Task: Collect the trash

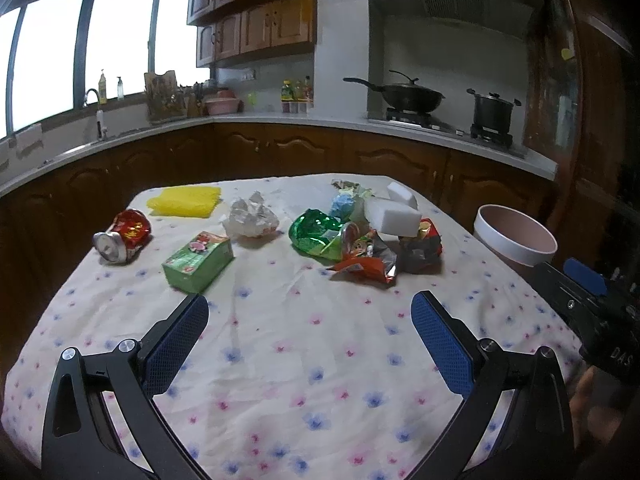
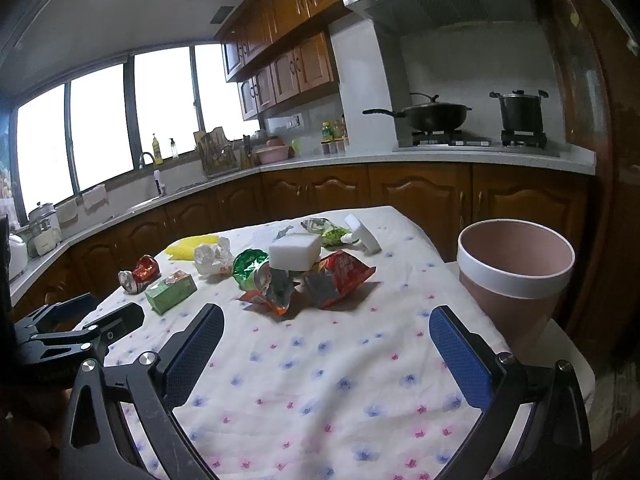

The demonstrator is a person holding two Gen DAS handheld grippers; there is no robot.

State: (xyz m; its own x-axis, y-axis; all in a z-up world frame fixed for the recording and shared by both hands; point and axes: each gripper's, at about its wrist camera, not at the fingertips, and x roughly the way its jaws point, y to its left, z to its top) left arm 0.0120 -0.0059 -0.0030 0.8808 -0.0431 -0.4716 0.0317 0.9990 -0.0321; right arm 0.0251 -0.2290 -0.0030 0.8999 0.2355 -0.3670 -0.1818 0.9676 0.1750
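Both grippers hang over the table's near edge, jaws spread wide and holding nothing: the left gripper [image 1: 310, 334] near the middle, the right gripper [image 2: 326, 344] toward the near right corner. Mid-table lie the carton [image 1: 198, 266] and wrappers [image 1: 360, 258], with the can [image 1: 122, 240] at the left edge and tissue [image 1: 250, 220] beyond. The bin [image 2: 516, 276] stands off the right edge. Crinkled foil may slip from the pads, and the sponge [image 1: 394, 220] resting on the pile could topple. Only the right view shows the bin's full depth; the blue wad [image 1: 342, 206] shows only from the left.

a matt floral cloth [image 1: 304, 344] is covering the surface; glossy foil wrappers [image 1: 316, 232] and a dented metal can [image 1: 120, 236] are shining.
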